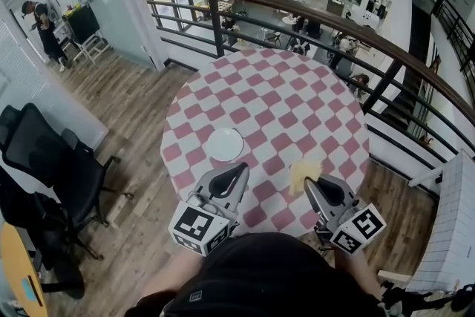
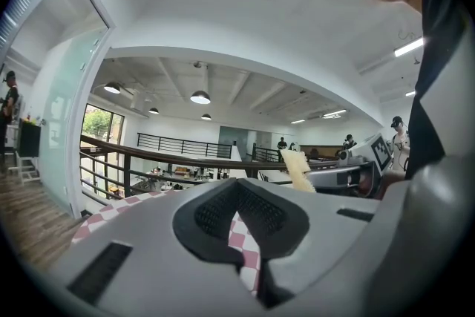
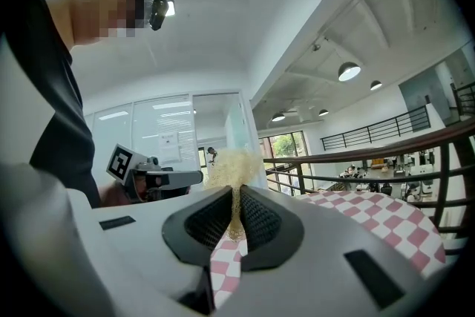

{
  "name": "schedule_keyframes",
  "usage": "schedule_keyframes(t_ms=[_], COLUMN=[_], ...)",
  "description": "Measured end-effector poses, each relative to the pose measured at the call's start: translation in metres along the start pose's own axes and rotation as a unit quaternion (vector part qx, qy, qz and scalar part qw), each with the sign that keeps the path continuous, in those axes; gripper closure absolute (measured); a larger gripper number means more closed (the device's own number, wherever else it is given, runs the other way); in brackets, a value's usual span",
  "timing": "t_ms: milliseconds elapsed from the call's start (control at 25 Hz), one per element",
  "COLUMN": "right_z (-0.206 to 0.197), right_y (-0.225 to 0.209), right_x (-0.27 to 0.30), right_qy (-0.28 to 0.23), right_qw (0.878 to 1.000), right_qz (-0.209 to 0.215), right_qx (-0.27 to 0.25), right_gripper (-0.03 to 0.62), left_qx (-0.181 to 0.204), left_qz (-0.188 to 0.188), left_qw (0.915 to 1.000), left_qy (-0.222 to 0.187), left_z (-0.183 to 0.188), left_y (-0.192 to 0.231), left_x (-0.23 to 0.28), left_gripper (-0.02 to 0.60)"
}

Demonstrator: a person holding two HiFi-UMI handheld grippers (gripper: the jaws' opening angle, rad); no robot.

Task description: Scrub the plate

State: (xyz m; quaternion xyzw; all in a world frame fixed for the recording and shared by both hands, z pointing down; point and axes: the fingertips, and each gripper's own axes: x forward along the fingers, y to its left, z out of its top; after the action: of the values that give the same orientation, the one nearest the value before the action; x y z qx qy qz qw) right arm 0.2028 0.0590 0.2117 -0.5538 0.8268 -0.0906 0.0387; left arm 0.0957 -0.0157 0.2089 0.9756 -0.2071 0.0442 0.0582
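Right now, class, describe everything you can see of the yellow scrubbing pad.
The scrubbing pad is pale yellow and thin, with a coarse, fibrous look. The right gripper pinches its lower part between shut jaws, so it sticks up past their tips, slightly tilted. It seems held off the checked table, right of the white plate.

White plate (image 1: 225, 144), yellow sponge (image 1: 303, 174), checkered tablecloth (image 1: 276, 102)

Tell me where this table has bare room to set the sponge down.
Most of the checkered table is bare: the far half toward the railing, and the right side past the sponge. The strip between the plate and the sponge is free. The near edge is crowded, with the left gripper near the plate and the right gripper holding the sponge.
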Motion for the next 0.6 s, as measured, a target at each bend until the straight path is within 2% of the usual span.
schedule_keyframes(t_ms=[600], right_z=[0.0061], right_y=[-0.0032], right_x=[-0.0005], right_qy=[-0.011], right_qw=[1.000], right_qz=[0.007], right_qx=[-0.007], right_gripper=[0.553], left_qx=[0.002], left_qz=[0.005], left_qw=[1.0000], left_qy=[0.003], left_z=[-0.0024], left_y=[-0.0020], left_x=[0.0013], left_gripper=[0.575])
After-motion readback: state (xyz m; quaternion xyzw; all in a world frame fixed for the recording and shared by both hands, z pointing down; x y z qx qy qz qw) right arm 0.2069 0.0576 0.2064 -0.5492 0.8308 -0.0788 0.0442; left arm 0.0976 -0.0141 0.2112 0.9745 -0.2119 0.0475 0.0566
